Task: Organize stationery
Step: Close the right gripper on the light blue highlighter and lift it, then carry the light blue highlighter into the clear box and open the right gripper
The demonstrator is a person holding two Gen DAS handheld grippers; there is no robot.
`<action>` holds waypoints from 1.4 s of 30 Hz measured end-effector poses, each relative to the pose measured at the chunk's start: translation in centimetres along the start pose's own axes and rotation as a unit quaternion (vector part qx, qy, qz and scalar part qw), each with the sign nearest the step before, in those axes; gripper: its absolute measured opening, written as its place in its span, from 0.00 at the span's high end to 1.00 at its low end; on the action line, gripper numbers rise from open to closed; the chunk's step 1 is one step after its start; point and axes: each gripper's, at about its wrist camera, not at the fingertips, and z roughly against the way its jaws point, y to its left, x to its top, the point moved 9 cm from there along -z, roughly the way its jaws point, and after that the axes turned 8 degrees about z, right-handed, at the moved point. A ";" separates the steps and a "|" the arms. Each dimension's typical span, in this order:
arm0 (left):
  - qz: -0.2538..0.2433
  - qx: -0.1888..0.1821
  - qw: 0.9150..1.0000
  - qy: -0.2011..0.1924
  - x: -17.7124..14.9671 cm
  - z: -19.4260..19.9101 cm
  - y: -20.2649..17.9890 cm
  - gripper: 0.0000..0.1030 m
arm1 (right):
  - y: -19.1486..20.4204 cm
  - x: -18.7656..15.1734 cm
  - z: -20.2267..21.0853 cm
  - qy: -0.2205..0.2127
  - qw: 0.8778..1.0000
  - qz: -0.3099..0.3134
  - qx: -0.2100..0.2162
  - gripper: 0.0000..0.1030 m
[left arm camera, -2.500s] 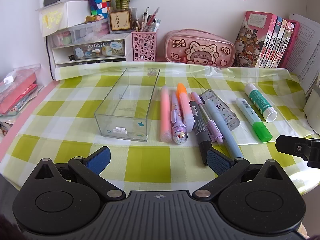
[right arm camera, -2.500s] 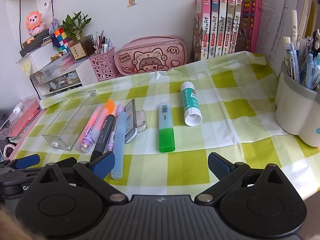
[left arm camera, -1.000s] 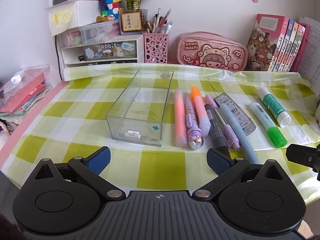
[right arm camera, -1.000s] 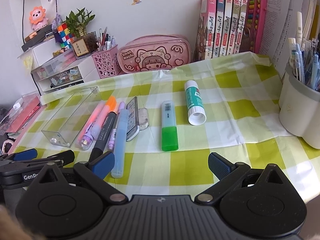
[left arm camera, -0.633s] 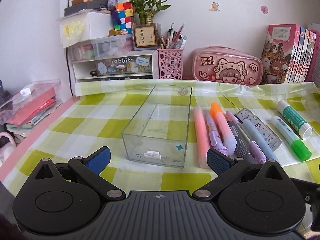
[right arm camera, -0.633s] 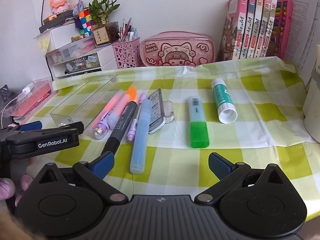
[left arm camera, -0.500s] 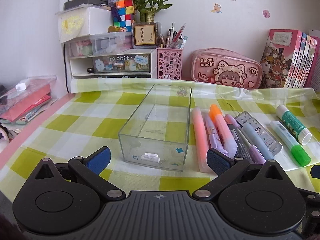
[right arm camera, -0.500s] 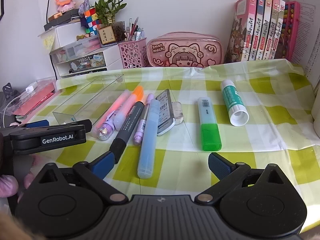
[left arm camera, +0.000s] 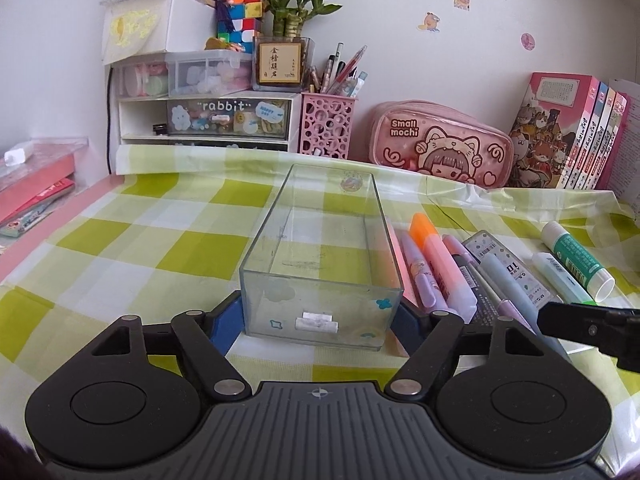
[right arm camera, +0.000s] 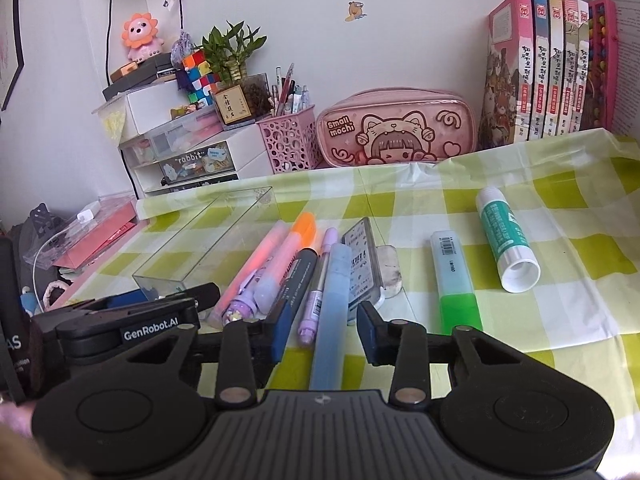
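Tablecloth (left arm camera: 120, 240), "Small mochi" pouch (left arm camera: 440, 144); left fingers (left arm camera: 224, 326) just closed on box (left arm camera: 320, 308), right fingers (right arm camera: 280, 328) just narrowed, loose around pen (right arm camera: 330, 320).

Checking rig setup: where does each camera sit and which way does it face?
Left wrist: on the left gripper, facing forward and down across the checked tablecloth; jaws have just been closing, pads against the clear box; the right gripper's finger pokes in at right.
Right wrist: on the right gripper, facing forward and down at the pens; jaws have just been closing, blue pen between, untouched; left gripper at lower left.
Shared: box, pens, pink pencil case, books.
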 end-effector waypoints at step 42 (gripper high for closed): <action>-0.044 -0.028 0.997 -0.061 -1.8 1.7 0.4 0.30 | 5.1 7.2 -5.9 0.116 0.954 -0.253 0.115 0.86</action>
